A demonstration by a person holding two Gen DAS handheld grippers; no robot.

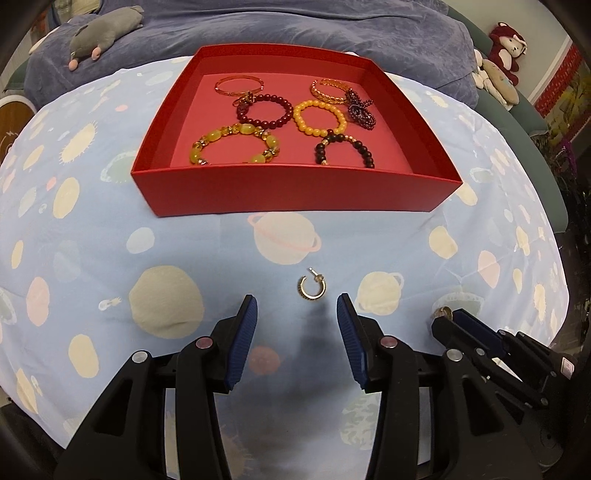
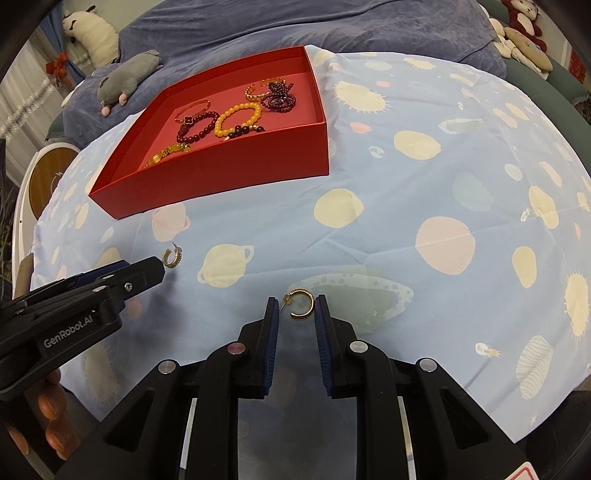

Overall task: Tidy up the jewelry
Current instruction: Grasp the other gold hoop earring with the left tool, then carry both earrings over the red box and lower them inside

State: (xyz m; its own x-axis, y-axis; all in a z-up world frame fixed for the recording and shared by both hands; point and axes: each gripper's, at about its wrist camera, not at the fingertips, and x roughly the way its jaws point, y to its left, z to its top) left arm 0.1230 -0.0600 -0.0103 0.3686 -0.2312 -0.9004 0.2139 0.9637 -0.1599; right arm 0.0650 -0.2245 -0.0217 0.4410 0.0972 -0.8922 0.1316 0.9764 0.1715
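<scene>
A red box holding several bracelets sits on the planet-print cloth; it also shows in the right wrist view. One gold hoop earring lies on the cloth just ahead of my open left gripper, between its fingertips' line and the box. A second gold hoop earring lies between the tips of my right gripper, whose jaws stand partly open around it, the right pad close to the hoop. The first earring and the left gripper also show in the right wrist view.
A grey plush toy lies on the blue blanket behind the box. More plush toys sit at the far right. A round wooden-faced object stands off the left edge of the cloth.
</scene>
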